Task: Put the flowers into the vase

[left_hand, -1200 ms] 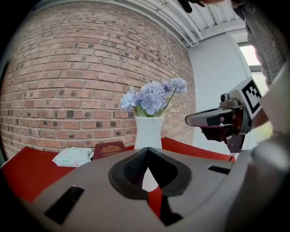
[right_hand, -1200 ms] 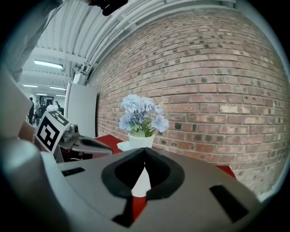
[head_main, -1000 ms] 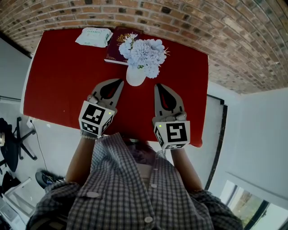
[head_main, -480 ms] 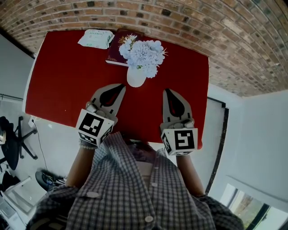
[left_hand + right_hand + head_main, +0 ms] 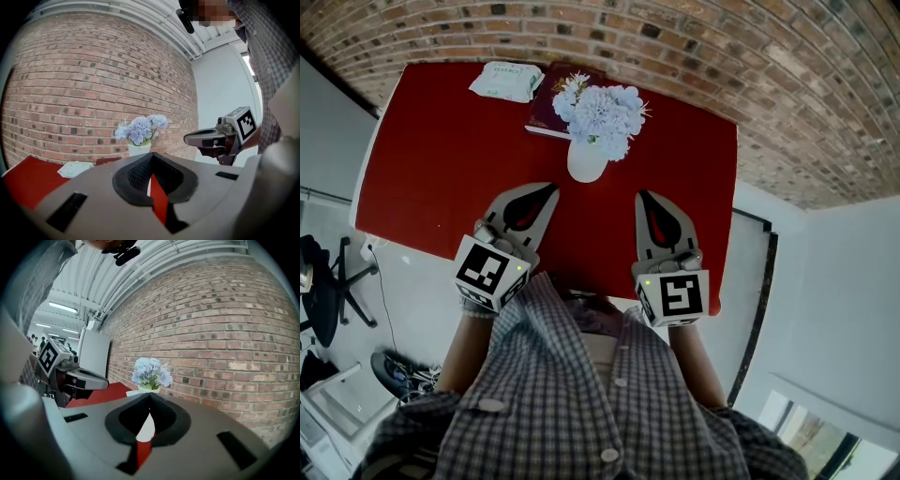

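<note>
Flowers: the pale blue flowers [image 5: 602, 111] stand upright in the white vase [image 5: 587, 161], stems down inside its mouth.
Vase: it stands toward the far side of the red table [image 5: 431, 169], just in front of a dark red book [image 5: 546, 108], with a white packet [image 5: 508, 81] lying off to the left.
Left tongs: my left tongs [image 5: 551, 187] are closed tip to tip with nothing between them. They sit near the vase on its near left, not touching it.
Right tongs: my right tongs [image 5: 643, 197] are also pressed together and empty, on the near right of the vase and apart from it.
Step in hand: I judge the placing done, since I see no loose stem on the table or in either grip.
Next move: I think nothing is left to pick up. What matters is keeping both tongs clear of the vase, because a nudge could tip it.
</note>
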The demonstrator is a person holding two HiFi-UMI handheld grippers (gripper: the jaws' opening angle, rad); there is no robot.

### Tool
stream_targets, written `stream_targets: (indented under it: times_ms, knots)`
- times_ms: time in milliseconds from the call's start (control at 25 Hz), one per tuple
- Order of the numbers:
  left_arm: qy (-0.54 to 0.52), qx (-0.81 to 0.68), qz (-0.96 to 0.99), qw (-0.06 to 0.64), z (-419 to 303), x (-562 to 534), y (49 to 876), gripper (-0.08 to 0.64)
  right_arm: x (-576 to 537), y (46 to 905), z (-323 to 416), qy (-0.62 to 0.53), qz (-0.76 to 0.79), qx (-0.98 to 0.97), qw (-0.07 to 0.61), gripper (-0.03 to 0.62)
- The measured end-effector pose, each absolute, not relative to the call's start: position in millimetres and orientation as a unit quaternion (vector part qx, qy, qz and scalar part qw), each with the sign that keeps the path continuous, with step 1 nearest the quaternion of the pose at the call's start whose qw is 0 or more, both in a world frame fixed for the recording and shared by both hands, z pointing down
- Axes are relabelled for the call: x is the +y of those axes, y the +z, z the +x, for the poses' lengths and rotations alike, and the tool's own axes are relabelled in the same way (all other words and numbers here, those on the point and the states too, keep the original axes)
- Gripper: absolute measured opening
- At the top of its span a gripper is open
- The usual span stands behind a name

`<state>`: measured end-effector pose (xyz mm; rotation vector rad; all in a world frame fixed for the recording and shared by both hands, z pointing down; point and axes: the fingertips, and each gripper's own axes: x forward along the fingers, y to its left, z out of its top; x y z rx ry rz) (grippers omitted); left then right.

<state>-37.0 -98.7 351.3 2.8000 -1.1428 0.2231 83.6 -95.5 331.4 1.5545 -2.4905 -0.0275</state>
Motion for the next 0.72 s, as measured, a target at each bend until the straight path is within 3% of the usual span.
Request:
stream_targets:
  times_ms: [720]
  knots:
    - [0.089, -0.359, 0.928, 0.034, -29.4, -95.7, 346.2, 0.008, -89.0, 335.2, 90.1, 0.013, 0.533, -0.840, 0.098, 0.006]
